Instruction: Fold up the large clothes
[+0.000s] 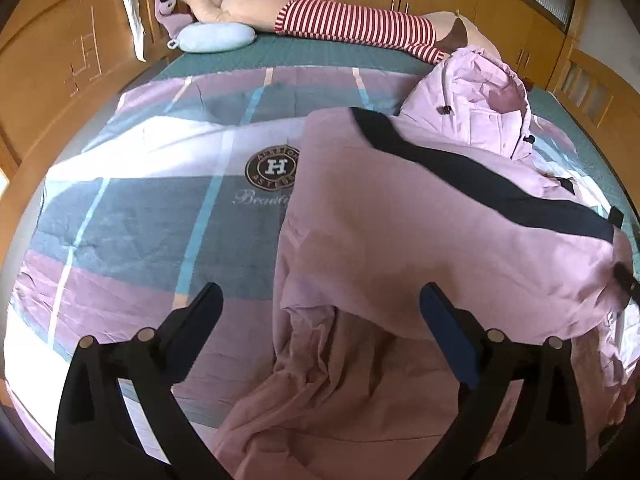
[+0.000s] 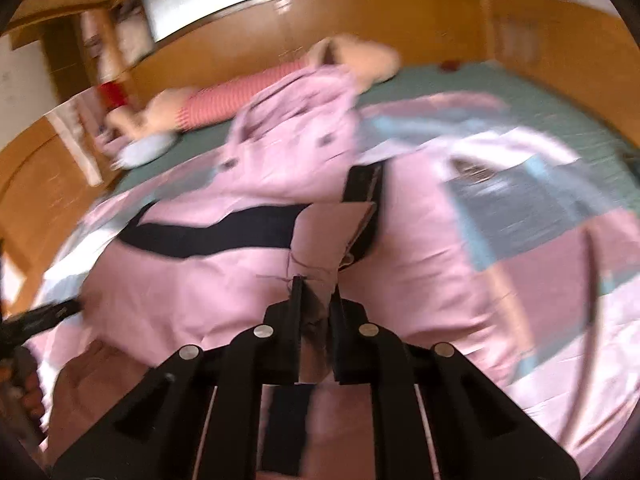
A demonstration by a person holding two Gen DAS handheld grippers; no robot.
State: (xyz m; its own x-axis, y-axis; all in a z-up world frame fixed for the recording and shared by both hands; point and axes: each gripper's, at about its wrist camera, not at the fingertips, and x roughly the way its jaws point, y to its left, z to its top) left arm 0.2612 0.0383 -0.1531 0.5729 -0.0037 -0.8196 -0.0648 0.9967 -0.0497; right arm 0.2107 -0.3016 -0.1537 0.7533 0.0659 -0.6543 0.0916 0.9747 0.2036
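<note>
A large pink jacket with a black band and a hood lies spread on the bed. My left gripper is open and empty, hovering over the jacket's left lower edge. In the right wrist view, which is blurred by motion, my right gripper is shut on a pink fold of the jacket and holds it lifted above the jacket's body. The left gripper's tip shows at the left edge of that view.
The bed carries a pink, grey and white patterned quilt over a green sheet. A big plush toy in a red striped shirt and a blue pillow lie at the far end. Wooden cabinets surround the bed.
</note>
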